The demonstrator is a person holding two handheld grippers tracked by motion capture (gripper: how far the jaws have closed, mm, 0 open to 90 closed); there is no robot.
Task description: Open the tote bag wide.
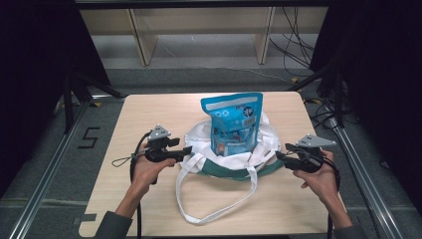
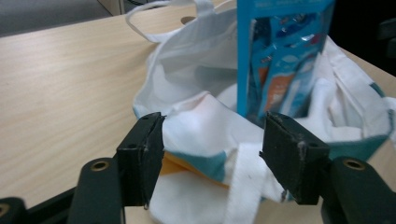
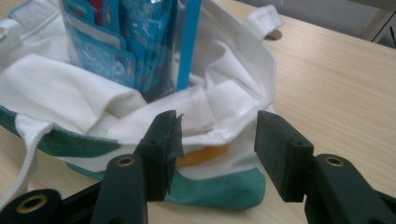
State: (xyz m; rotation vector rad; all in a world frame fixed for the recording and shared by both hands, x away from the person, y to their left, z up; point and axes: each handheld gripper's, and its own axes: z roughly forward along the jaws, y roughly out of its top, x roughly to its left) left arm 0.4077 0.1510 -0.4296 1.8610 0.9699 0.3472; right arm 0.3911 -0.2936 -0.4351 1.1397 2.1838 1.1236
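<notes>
— Currently, where is the pouch (image 1: 233, 122)?
— Upright in the white tote (image 1: 201, 137), mid-table (image 1: 149, 112).
— Left gripper (image 1: 186, 151)?
— Jaws spread at the tote's left edge, gripping nothing.
— Right gripper (image 1: 278, 155)?
— Jaws spread at the tote's right edge; one strap (image 1: 219, 211) loops toward the person

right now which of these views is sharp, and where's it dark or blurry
High view: table evenly lit, surroundings nearly black, pouch print soft. Left gripper view: bag fairly sharp, near black jaws slightly soft. Right gripper view: pouch slightly blurred, bag folds clear, no strong glare.
</notes>
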